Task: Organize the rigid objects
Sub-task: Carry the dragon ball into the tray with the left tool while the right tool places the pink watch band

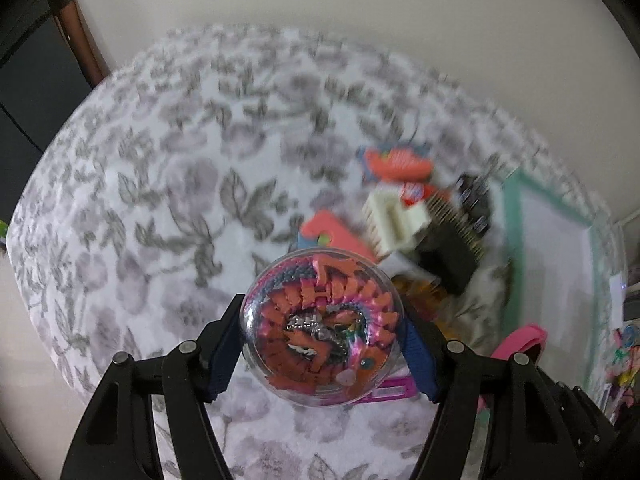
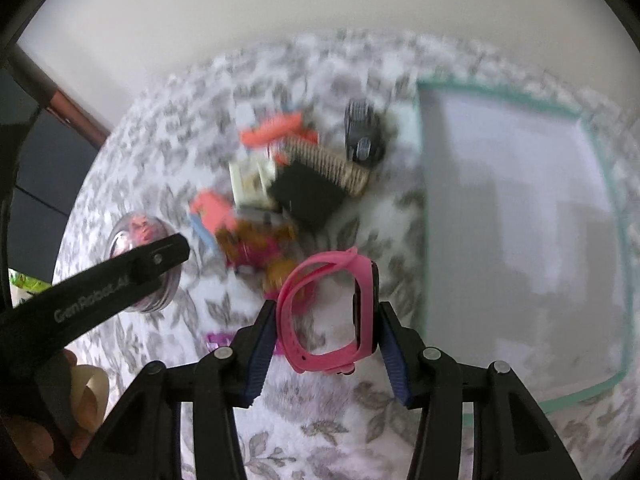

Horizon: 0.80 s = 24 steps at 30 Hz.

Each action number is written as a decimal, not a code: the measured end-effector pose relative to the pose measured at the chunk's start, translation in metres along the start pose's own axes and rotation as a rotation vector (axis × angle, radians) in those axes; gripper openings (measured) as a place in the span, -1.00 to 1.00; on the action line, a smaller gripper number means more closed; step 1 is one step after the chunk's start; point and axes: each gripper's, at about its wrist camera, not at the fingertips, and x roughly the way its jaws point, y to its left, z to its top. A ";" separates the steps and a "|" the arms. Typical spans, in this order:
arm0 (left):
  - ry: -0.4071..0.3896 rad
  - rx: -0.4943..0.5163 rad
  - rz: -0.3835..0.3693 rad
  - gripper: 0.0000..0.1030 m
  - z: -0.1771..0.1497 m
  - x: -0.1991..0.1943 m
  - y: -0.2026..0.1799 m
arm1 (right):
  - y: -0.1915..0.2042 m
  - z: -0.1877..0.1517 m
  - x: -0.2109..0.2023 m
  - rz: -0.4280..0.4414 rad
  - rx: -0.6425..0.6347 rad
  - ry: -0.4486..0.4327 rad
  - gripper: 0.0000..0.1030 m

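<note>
Grip quality is what matters most at this step, since both tools are loaded above the round table covered in a grey-and-white floral cloth (image 1: 168,184). The left gripper (image 1: 322,334) has its blue-padded jaws fairly wide, pressed against the two sides of a clear plastic ball capsule holding a coiled orange-and-pink segmented toy (image 1: 322,324); the right gripper (image 2: 328,320) is closed to a middling width on a pink silicone wristband with a dark watch face (image 2: 326,304), one pad on the strap and the other on the face. Both loads appear clear of the cloth, near the heap of mixed small items (image 2: 288,184) that lies in the middle of the table. The white tray with a mint-green rim (image 2: 600,152) sits empty to the right of the heap, and it looks like the likely place for sorted pieces. A smooth sphere can slip out of flat pads, so the left tool should stay level across the widest part of the capsule and move without jerks. The band is soft and may twist, so the right tool does best to carry it low over the tray, set it flat well inside the rim, and release only once it rests there
</note>
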 end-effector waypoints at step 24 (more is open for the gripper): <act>-0.152 0.236 -0.171 0.41 0.019 -0.034 -0.169 | -0.127 0.065 -0.109 -0.218 0.199 -0.342 0.01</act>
